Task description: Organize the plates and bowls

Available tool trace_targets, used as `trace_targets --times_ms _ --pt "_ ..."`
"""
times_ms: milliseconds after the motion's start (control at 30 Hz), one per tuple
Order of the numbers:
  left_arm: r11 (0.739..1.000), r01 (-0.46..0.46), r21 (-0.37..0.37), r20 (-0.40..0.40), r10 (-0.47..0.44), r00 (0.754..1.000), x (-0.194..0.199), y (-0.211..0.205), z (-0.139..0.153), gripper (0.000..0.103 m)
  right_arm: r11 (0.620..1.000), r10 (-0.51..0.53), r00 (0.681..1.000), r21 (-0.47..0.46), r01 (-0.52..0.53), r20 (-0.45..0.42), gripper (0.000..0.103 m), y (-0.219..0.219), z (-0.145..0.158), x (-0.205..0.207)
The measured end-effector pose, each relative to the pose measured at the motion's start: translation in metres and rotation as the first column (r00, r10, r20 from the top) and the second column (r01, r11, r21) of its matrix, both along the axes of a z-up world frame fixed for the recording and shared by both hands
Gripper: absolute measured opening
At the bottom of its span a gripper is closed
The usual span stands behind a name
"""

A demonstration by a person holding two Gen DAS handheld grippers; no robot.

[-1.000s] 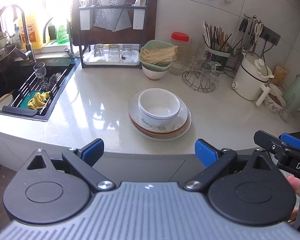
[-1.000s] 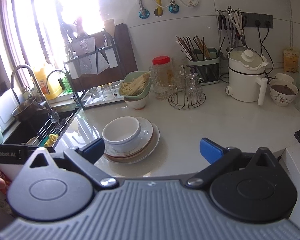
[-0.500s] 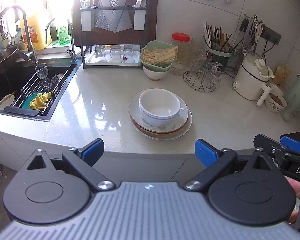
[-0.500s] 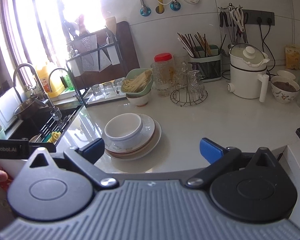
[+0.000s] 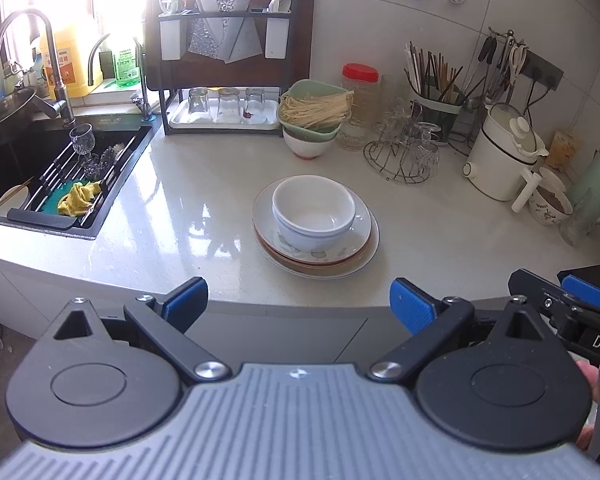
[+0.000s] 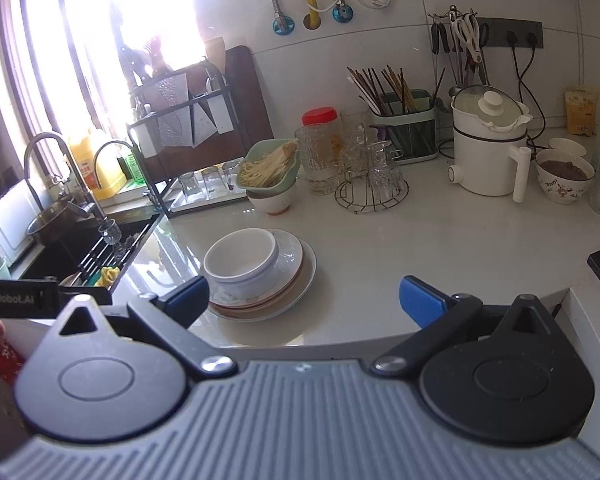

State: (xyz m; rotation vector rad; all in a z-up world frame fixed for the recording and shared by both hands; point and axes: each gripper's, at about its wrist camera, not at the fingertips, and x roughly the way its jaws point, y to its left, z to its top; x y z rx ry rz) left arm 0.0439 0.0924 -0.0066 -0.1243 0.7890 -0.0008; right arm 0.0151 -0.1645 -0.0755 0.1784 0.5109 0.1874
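Left gripper [image 5: 298, 300]: jaws spread wide, holding nothing, touching nothing, short of the tabletop [image 5: 180, 216] edge. Right gripper [image 6: 306, 300]: jaws spread wide too, empty, also in front of the edge. White bowl [image 5: 314, 212] sitting on a stack of plates [image 5: 340, 256] in the middle of the tabletop, between both pairs of jaws in each view, apart from them. Sink [image 5: 32, 172] to the left of the stack, white pot [image 5: 504, 160] far right.
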Motion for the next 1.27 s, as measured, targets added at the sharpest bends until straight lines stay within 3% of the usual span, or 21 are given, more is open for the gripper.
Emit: trace_targets --times_ms 1267 --pt "1.000 0.003 -0.009 -0.021 -0.003 1.000 0.0024 -0.0018 0.0027 0.100 1.000 0.006 1.000 0.008 -0.005 -0.009 0.103 -0.0031 0.0012 -0.0002"
